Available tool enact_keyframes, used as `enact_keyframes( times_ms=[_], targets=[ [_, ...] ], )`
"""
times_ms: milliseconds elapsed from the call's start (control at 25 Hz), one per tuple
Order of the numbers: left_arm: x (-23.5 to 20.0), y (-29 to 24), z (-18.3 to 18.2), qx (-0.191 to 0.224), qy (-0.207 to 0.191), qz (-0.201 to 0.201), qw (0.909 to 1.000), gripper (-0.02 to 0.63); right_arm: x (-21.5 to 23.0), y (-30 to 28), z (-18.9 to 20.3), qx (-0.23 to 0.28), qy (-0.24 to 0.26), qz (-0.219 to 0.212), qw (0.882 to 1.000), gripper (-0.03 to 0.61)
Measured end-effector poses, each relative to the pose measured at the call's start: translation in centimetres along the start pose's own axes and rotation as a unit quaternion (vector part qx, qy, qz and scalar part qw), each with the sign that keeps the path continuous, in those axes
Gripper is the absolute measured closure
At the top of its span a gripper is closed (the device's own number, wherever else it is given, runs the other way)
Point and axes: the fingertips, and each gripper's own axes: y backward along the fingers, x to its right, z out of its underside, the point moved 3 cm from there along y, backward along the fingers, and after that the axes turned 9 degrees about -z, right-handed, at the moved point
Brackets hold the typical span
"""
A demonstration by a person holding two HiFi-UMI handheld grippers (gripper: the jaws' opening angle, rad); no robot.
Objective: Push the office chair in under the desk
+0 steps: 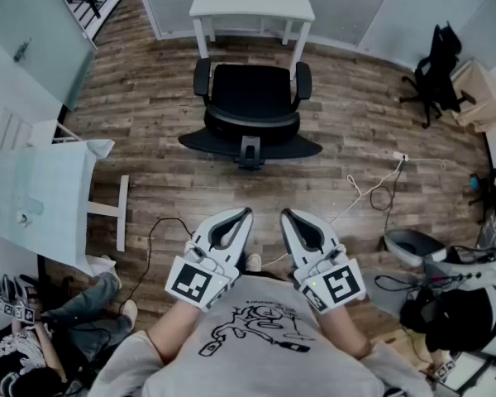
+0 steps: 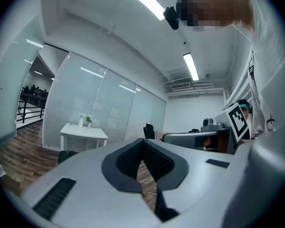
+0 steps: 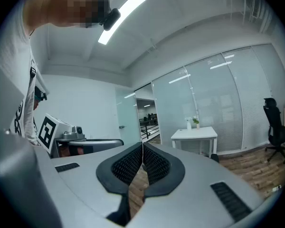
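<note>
A black office chair (image 1: 250, 106) stands on the wood floor just in front of a small white desk (image 1: 251, 1), its backrest turned towards me and its seat facing the desk. The desk (image 2: 83, 133) shows far off in the left gripper view, and in the right gripper view the desk (image 3: 194, 136) is again distant. My left gripper (image 1: 245, 213) and right gripper (image 1: 286, 214) are held side by side near my body, well short of the chair. Both are shut with nothing between the jaws and point level towards the chair.
A second black chair (image 1: 434, 73) stands at the far right by a glass wall. A white table (image 1: 41, 197) is at my left, with a seated person's legs (image 1: 95, 300) below it. Cables (image 1: 372, 190) lie on the floor at right, near equipment (image 1: 434, 259).
</note>
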Motion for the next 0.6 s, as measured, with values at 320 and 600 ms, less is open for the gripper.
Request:
enact_keyframes(
  times_ms=[320, 600],
  targets=[
    [-0.6, -0.8, -0.4, 0.001, -0.001, 0.001, 1.0000, 0.612, 0.7, -0.8, -0.2, -0.002, 0.002, 0.002, 1.000, 0.541],
    [-1.2, -1.5, -0.4, -0.004, -0.007, 0.006, 0.9999, 0.612, 1.4, -1.7, -0.4, 0.008, -0.005, 0.003, 1.000, 0.540]
  ],
)
